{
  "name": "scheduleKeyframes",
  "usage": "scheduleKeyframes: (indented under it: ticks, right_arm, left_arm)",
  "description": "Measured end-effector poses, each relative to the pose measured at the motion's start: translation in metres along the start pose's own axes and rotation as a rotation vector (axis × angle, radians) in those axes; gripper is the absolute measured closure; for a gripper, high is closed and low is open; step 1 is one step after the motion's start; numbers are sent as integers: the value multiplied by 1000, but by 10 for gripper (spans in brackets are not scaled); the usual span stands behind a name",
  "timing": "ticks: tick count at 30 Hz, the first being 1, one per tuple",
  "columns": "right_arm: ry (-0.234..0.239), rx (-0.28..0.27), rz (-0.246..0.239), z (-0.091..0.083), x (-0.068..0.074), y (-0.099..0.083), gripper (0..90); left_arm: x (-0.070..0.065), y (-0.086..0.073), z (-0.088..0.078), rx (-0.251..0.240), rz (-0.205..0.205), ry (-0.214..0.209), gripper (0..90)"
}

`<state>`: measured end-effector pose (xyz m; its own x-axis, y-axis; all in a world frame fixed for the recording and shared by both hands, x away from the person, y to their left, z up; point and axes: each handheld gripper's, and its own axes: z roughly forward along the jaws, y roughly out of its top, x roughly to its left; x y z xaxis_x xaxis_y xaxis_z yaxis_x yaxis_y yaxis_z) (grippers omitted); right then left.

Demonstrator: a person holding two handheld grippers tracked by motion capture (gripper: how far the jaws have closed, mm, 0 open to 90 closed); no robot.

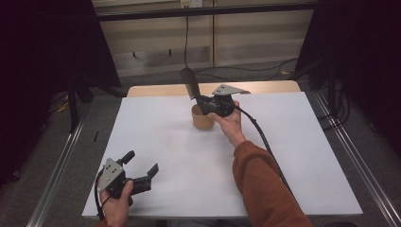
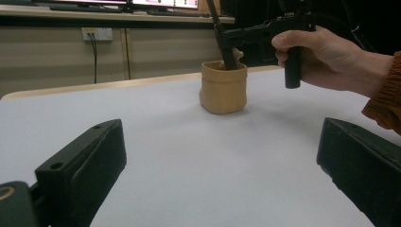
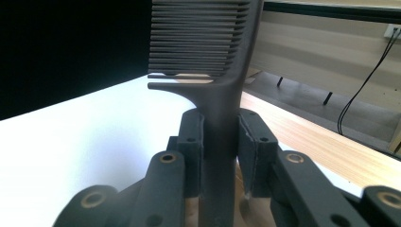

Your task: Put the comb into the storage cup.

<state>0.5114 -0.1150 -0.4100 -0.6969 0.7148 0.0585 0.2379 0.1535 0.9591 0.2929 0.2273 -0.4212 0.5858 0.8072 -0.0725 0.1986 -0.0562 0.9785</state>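
Gripping the dark plastic comb (image 3: 208, 56) by its handle, right claw (image 1: 202, 103) stands it in the tan cup (image 1: 202, 118) at 12 o'clock; left claw (image 1: 141, 166) idles wide at 7.

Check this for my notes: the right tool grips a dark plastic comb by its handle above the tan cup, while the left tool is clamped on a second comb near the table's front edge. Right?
Not quite. The left tool holds nothing: the left gripper view shows its jaws wide apart over the bare white table. The rest stands: the right tool grips the dark plastic comb by its handle above the tan cup.
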Motion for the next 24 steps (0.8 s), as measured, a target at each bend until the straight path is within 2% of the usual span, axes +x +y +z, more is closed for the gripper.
scheduleKeyframes:
  ticks: [24]
  right_arm:
    - [6, 22, -9, -1, 5, -7, 727]
  left_arm:
    - [-1, 0, 0, -1, 1, -1, 23]
